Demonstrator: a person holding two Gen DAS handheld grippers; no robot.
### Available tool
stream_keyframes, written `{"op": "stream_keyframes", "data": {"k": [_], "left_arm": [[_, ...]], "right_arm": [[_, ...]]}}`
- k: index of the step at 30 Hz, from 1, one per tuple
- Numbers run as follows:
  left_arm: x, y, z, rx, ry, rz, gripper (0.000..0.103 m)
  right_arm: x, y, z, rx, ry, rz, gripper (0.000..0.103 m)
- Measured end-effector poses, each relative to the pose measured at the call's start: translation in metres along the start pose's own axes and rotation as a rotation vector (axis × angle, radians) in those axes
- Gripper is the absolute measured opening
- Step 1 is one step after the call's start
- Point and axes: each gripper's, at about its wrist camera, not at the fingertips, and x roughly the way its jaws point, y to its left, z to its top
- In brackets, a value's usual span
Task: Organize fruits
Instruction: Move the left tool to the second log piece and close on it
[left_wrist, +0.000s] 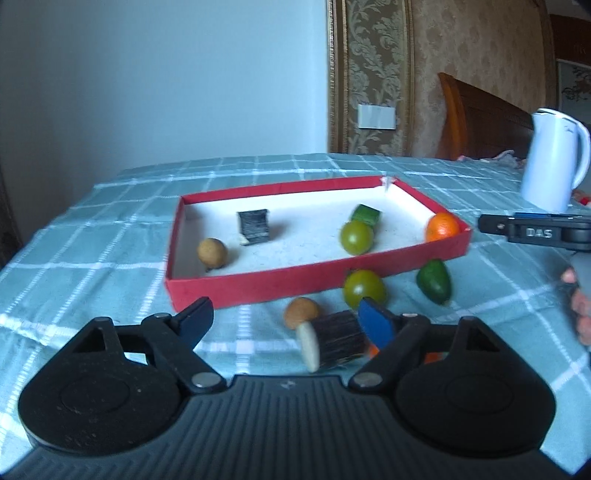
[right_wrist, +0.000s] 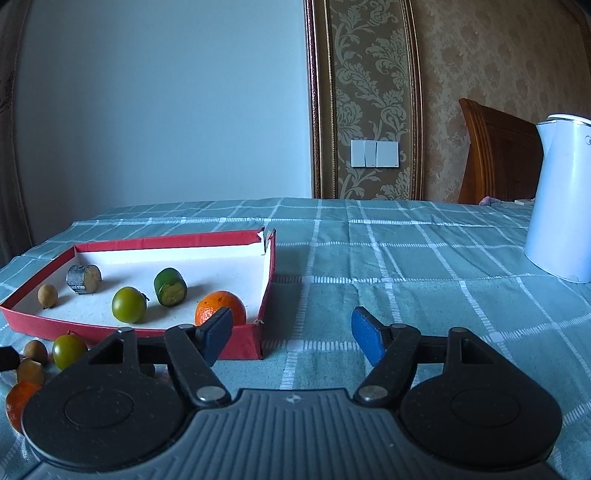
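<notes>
Left claw (left_wrist: 284, 317) apart, clamped on nothing. Between its fingers, low over the table (left_wrist: 92, 229): a dark chunk (left_wrist: 334, 341), a brown ball (left_wrist: 301, 312) just beyond. Ahead: red tray (left_wrist: 258, 282) holding an orange (left_wrist: 441, 227), a green ball (left_wrist: 356, 237), more pieces. Beside its right finger: another green ball (left_wrist: 364, 288).

Right claw (right_wrist: 291, 334) apart, empty, only cloth between the fingers. Tray (right_wrist: 236, 345) ahead-left, orange (right_wrist: 218, 304) just behind the left finger. Kettle (right_wrist: 557, 203) far right
</notes>
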Motion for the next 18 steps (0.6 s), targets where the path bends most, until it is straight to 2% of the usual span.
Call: {"op": "stream_keyframes", "data": {"k": [4, 7, 9, 11, 14, 18], "left_arm": [[0.005, -0.007, -0.003, 0.023, 0.015, 0.027, 0.084], [0.008, -0.004, -0.004, -0.015, 0.038, 0.014, 0.081], [0.008, -0.002, -0.004, -0.040, 0.044, -0.002, 0.075], [0.007, 0.002, -0.003, -0.072, 0.047, -0.023, 0.060], [0.008, 0.014, 0.001, -0.174, 0.067, -0.054, 0.042], [0.020, 0.013, 0.001, -0.193, 0.144, -0.084, 0.038]], "right_arm": [[0.001, 0.000, 0.000, 0.000, 0.004, 0.000, 0.071], [0.001, -0.001, 0.001, 0.002, 0.006, -0.003, 0.071], [0.002, -0.001, 0.001, 0.004, 0.010, -0.005, 0.073], [0.002, -0.001, 0.001, 0.006, 0.012, -0.011, 0.077], [0.002, -0.002, 0.000, 0.013, 0.011, -0.015, 0.078], [0.002, -0.001, 0.000, 0.010, 0.016, -0.017, 0.078]]}}
